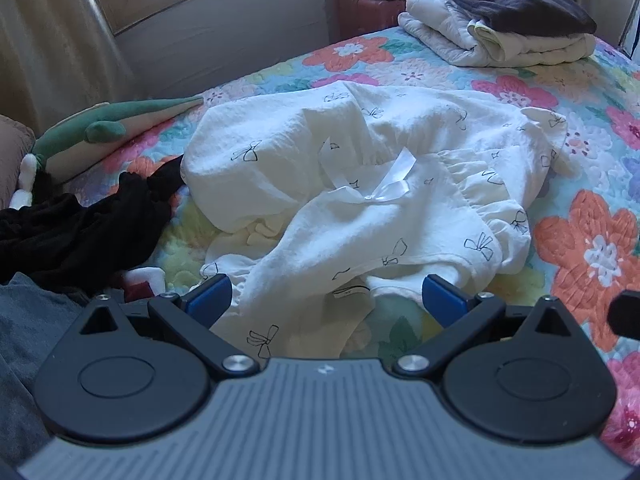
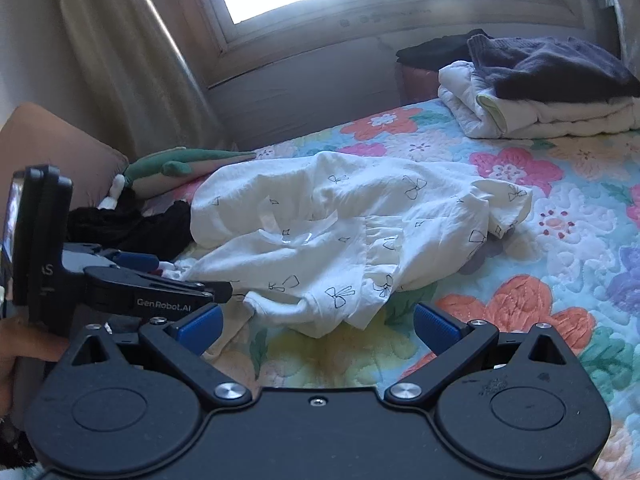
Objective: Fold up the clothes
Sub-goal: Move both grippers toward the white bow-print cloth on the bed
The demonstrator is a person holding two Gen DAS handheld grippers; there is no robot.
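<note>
Lying crumpled mid-frame, white bow-print dress (image 1: 360, 184): light, limp, likely slippery; hem edge bottom-center looking best; left gripper (image 1: 326, 294) and right gripper (image 2: 316, 322) both gaping wide, holding nothing.

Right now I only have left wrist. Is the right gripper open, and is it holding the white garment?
Observer: The right gripper is open and holding nothing. The near hem of the white garment lies just ahead, between its fingers, with the floral quilt showing beneath.
Operator: And how does my left gripper sit, seen from that side?
Observer: The left gripper shows side-on at the left of the right wrist view, low over the bed. Its fingertip reaches the garment's near-left edge. I cannot tell whether it touches the cloth.
</note>
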